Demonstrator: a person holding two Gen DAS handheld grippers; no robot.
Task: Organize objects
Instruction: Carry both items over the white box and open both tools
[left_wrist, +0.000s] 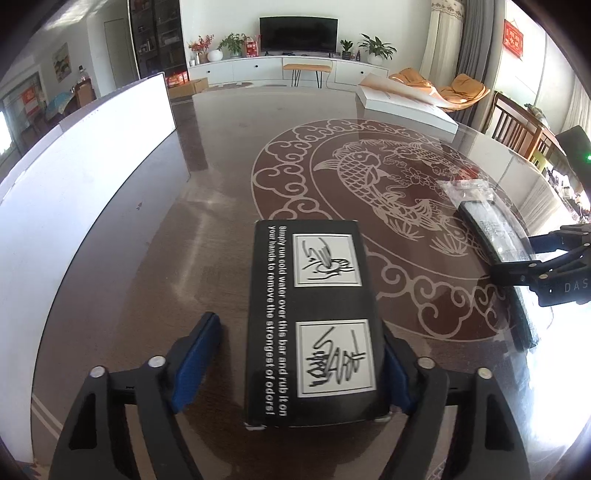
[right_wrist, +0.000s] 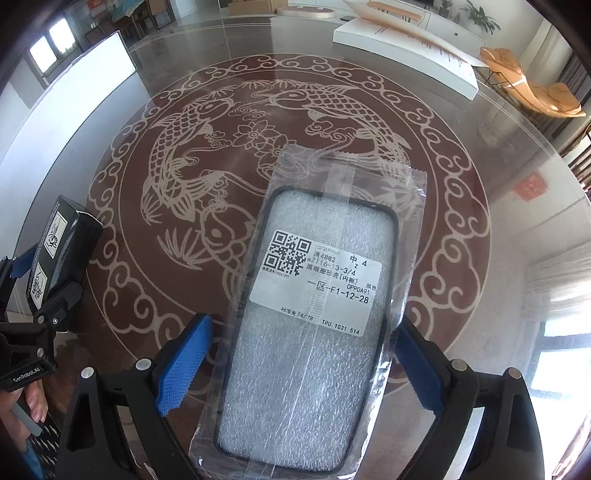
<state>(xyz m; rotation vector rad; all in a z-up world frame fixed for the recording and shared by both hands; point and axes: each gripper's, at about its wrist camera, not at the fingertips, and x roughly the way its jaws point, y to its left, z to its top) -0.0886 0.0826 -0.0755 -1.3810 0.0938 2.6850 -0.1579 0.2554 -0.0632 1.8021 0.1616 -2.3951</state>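
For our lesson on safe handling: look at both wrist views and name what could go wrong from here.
1. The left gripper touches the black printed cardboard box with only one blue pad; the other stands apart, so the box could tip or slide.
2. The clear plastic sleeve holding a black phone case lies between the right gripper's open jaws; slick film may slip or crumple when pinched.
3. The glass-topped table looks smooth, so nudged items may skid.

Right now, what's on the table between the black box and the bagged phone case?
Nothing: in the left wrist view, only bare patterned table lies between the black box and the bagged phone case.
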